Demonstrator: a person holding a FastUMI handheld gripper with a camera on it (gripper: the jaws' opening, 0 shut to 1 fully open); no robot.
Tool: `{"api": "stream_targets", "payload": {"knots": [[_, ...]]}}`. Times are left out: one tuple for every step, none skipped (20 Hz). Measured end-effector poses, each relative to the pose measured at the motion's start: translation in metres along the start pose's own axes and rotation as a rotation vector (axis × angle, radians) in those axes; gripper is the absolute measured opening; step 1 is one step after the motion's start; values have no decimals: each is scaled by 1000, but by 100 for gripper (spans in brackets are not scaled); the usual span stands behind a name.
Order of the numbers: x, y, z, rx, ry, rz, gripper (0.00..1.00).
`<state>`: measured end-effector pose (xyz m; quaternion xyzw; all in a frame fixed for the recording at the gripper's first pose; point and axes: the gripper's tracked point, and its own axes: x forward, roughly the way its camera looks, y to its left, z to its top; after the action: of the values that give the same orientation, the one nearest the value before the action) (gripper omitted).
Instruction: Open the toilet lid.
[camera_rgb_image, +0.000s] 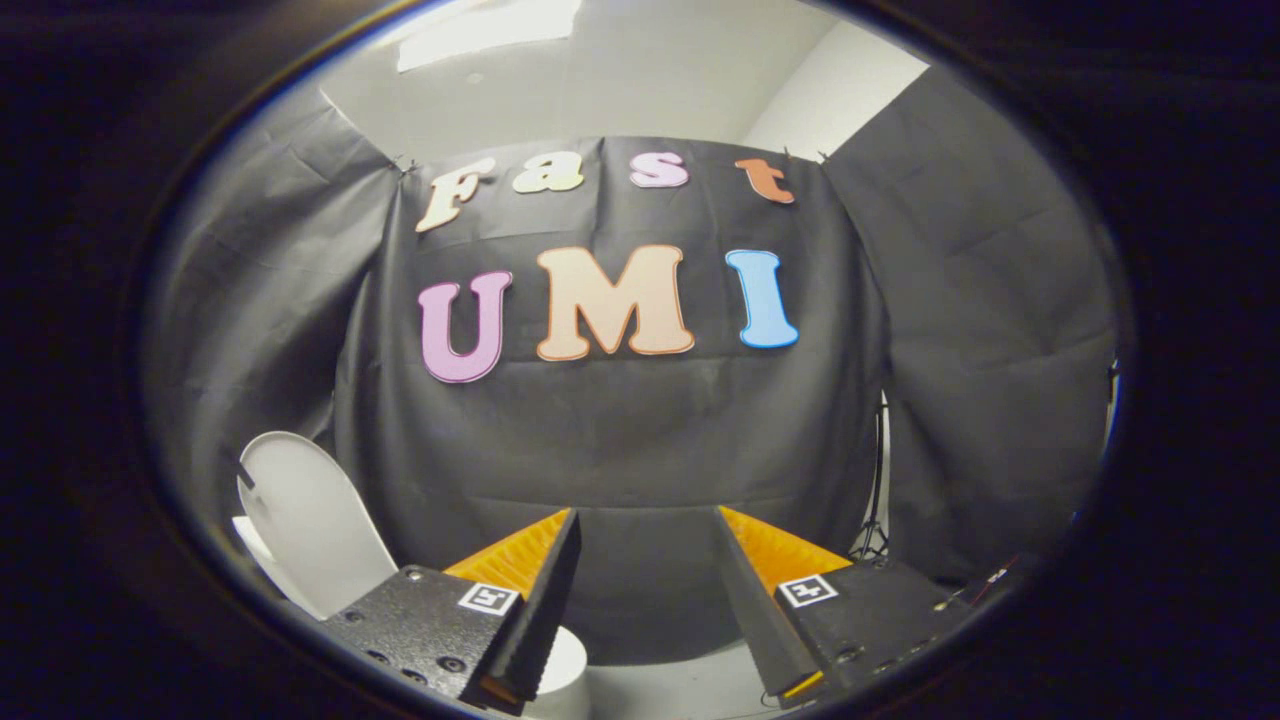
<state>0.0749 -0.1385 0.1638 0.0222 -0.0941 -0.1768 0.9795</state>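
Gripper view looks out along the two fingers of the gripper (645, 590), which stand spread apart with nothing between them; the gripper is released and holds nothing. Past the fingers comes the black cloth wall (640, 440) of the booth, and pale floor (690, 690) shows low between them. Off beyond the left finger stands the toilet lid (315, 525), a white oval raised upright, or near it, leaning back toward the cloth. Under that finger's tip a rounded white part (565, 675) shows, probably the toilet's rim or seat, though too little is visible to say which. A thin black stand (877, 500) rises against the cloth beyond the right finger. Judging by the raised lid and the free, parted fingers well apart from it, the opening looks done; what is left seems no more than drawing the gripper away.
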Motion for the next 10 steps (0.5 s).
{"api": "stream_targets", "payload": {"knots": [[-1, -1, 1, -7, -6, -1, 80], [-2, -4, 0, -18, -14, -4, 81], [-2, -7, -2, -35, -17, -16, 81], [-3, -12, -5, -57, -19, -25, 81], [-6, -13, -7, -78, -22, -28, 81], [-9, -13, -9, -91, -29, -22, 81], [-11, -12, -8, -97, -40, -16, 82], [-10, -13, -9, -105, -42, -17, 82], [-10, -15, -13, -110, -35, -17, 83], [-10, -14, -18, -112, -27, -12, 85]]}}
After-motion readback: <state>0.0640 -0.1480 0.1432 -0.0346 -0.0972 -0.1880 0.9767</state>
